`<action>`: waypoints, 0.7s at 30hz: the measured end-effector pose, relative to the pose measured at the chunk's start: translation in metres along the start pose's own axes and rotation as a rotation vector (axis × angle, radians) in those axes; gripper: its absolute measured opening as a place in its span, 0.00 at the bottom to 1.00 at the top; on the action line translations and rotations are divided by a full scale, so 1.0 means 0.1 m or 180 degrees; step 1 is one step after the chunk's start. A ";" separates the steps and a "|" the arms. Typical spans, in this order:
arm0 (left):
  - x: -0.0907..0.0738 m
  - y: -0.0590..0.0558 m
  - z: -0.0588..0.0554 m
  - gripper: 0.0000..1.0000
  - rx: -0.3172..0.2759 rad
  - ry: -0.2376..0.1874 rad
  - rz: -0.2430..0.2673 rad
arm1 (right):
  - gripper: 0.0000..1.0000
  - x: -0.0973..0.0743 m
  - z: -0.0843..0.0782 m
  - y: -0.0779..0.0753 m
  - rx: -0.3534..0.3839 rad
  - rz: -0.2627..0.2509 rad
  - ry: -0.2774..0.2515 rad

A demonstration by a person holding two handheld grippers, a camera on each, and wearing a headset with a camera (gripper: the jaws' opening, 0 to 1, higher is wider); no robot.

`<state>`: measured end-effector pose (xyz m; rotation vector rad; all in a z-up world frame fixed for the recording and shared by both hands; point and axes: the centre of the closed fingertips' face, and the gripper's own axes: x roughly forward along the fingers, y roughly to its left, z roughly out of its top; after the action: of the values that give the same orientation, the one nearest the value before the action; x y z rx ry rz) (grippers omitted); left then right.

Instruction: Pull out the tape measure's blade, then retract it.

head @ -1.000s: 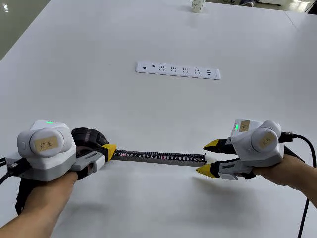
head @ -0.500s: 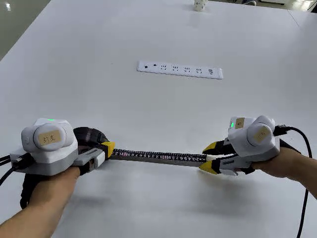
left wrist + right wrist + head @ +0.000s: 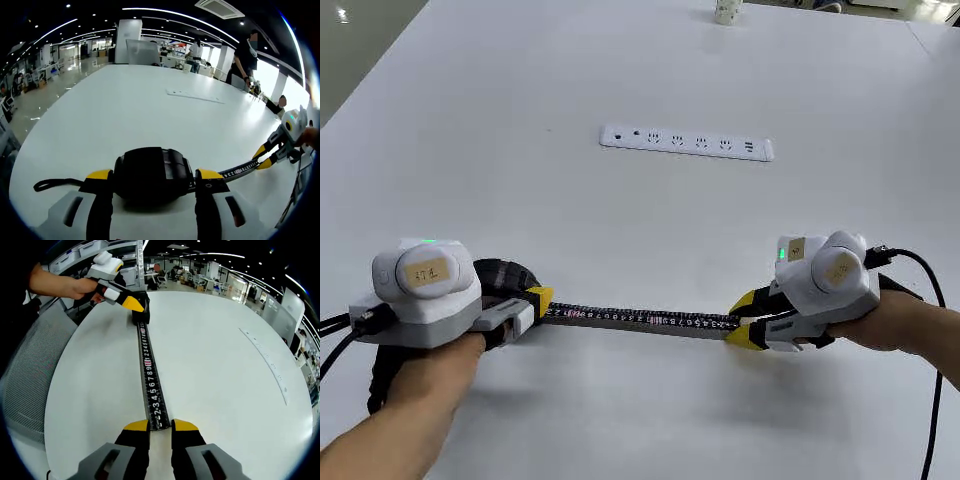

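The rigid case (image 3: 505, 278) is clamped by the left gripper (image 3: 154, 175), while the springy blade (image 3: 149, 375), judged prone to snapping back, is pinched at its tip by the right gripper (image 3: 160, 426).

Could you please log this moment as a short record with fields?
left gripper: shut on the tape measure case
right gripper: shut on the free end of the blade
blade state: pulled out, stretched straight between the grippers, numbers up
table: white; power strip lies beyond the blade
task stage: blade out, retraction not yet done
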<state>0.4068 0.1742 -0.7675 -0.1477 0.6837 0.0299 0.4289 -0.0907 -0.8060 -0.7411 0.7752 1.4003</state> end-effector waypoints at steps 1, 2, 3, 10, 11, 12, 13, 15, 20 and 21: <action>0.00 0.00 0.00 0.62 -0.0001 0.0005 0.0003 | 0.13 0.00 0.00 0.00 -0.0003 0.0007 0.0010; 0.01 0.01 0.00 0.62 -0.0006 0.0009 0.0005 | 0.12 0.00 -0.01 0.00 -0.0021 0.0012 0.0015; 0.01 0.01 -0.01 0.62 -0.0008 0.0013 0.0007 | 0.12 0.00 0.00 0.00 -0.0031 0.0013 0.0018; 0.04 0.02 -0.03 0.62 -0.0007 0.0063 0.0043 | 0.11 0.00 -0.01 0.00 -0.0054 0.0017 0.0032; 0.04 0.02 -0.03 0.62 -0.0011 0.0063 0.0049 | 0.11 0.00 0.00 0.00 -0.0061 0.0018 0.0034; 0.04 0.02 -0.03 0.62 -0.0003 0.0072 0.0057 | 0.11 0.00 0.00 0.00 -0.0078 0.0018 0.0038; 0.04 0.02 -0.03 0.62 -0.0002 0.0077 0.0063 | 0.11 0.00 0.00 0.00 -0.0080 0.0017 0.0041; 0.05 0.02 -0.04 0.62 -0.0011 0.0084 0.0084 | 0.11 -0.01 0.00 0.00 -0.0088 0.0013 0.0046; 0.05 0.02 -0.04 0.63 -0.0019 0.0081 0.0132 | 0.10 -0.01 -0.01 0.01 -0.0115 -0.0001 0.0053; 0.05 0.02 -0.04 0.63 -0.0021 0.0078 0.0137 | 0.10 -0.01 -0.01 0.01 -0.0117 0.0000 0.0054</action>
<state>0.4081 0.1755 -0.7737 -0.1400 0.7114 0.0718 0.4283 -0.0920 -0.8053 -0.7823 0.7645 1.4131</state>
